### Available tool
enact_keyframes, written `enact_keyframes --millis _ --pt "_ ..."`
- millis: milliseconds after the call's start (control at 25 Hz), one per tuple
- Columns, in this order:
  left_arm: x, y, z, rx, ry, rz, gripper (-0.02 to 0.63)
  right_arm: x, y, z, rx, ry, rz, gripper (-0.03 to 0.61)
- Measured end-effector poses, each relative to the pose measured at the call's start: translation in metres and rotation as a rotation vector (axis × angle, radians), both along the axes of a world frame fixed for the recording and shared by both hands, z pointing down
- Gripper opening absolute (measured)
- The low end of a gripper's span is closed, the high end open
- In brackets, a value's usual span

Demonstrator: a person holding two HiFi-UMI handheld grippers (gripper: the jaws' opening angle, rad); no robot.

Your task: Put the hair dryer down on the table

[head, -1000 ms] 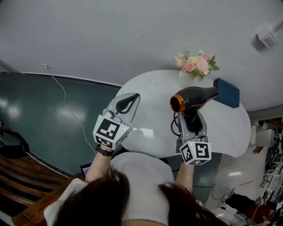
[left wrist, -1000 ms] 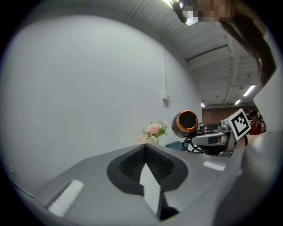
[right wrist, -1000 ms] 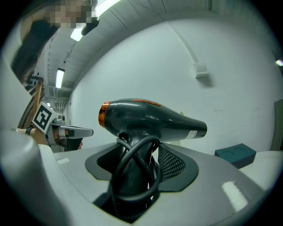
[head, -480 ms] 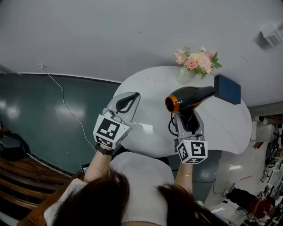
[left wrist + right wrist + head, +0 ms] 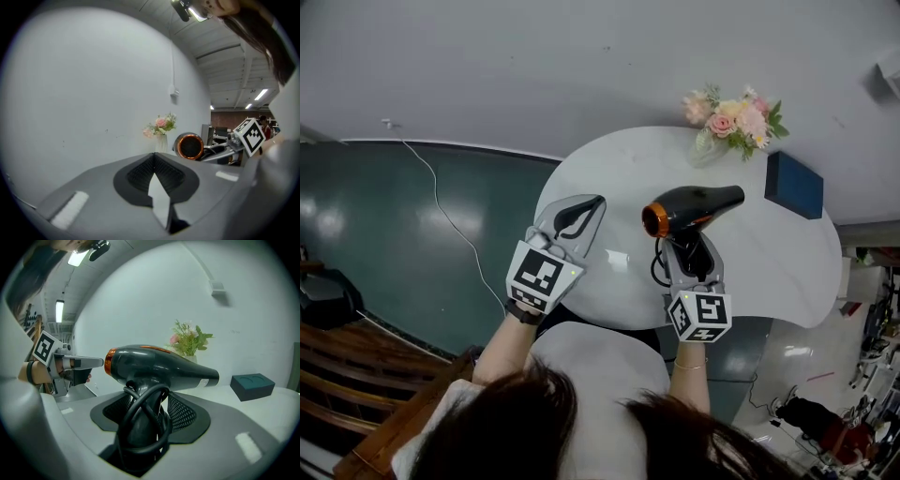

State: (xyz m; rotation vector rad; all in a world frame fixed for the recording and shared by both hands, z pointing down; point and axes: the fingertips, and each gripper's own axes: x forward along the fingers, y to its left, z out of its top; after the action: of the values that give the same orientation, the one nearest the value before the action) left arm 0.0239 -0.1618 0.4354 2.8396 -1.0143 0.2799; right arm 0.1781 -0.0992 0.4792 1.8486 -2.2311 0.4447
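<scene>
The hair dryer hung over the middle of the tabletop, not down yet. My right gripper squeezed its handle (cord wound round it) so it would not fall. My left gripper, closed and empty, was near the left edge.

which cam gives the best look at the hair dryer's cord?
Right gripper view: the cord fills the near frame, looped round the handle of the hair dryer between the jaws. Head view shows only a small loop left of the handle. Left gripper view shows just the dryer's orange-ringed end; no cord made out.
</scene>
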Motion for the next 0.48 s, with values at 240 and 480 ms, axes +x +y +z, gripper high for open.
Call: enact_keyframes --millis 240,480 --pt "0.002 0.007 0.022 -0.035 0.005 -0.007 0.058 0.002 0.003 0.035 -0.065 -0.018 -0.002 0.249" --pt "0.003 0.017 0.041 -0.065 0.004 -0.022 0.058 -0.004 0.003 0.065 -0.114 -0.003 -0.025 0.249"
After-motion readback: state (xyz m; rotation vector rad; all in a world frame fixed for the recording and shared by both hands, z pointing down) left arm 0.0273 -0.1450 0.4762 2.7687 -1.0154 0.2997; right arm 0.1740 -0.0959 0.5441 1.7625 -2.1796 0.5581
